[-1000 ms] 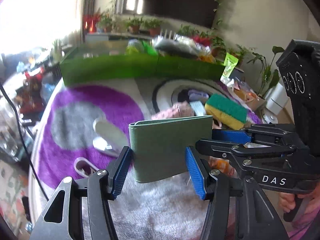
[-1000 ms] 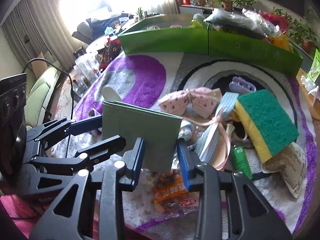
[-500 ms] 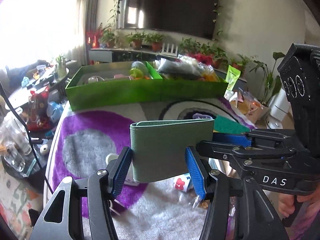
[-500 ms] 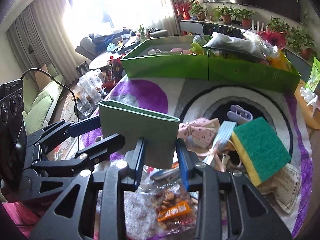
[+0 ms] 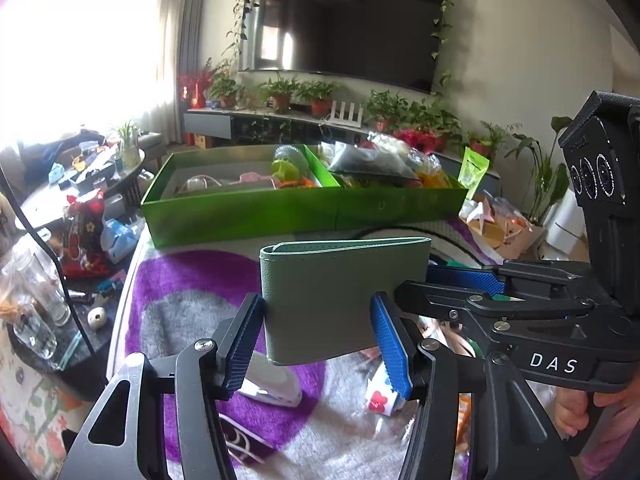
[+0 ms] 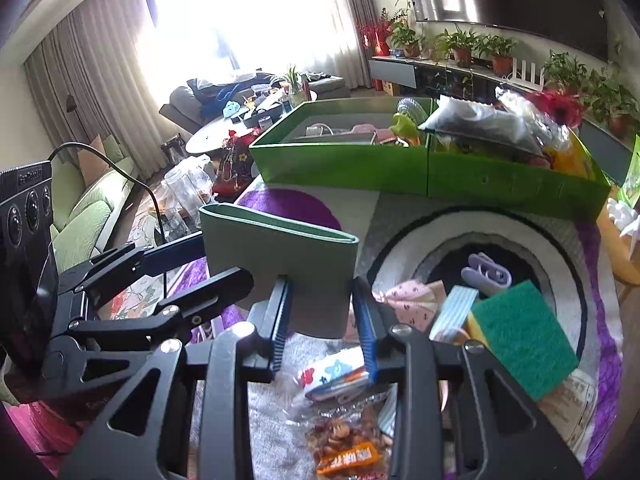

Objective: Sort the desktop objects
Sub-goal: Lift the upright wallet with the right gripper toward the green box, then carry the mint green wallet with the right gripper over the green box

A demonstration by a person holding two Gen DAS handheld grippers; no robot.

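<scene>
Support surface was a table covered by a fluffy rug (image 6: 404, 216) in purple, grey, white and black rings. Directly on it lay a green divided box (image 6: 424, 176) at the far edge, a green-and-yellow sponge (image 6: 524, 336), a snack packet (image 6: 344, 444), a lilac clip (image 6: 486, 272) and pink patterned cloth (image 6: 412, 300).

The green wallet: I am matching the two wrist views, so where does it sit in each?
Left wrist: green wallet at centre, between the blue pads.
Right wrist: left of centre, same.
Shared landmark: green box behind.
</scene>
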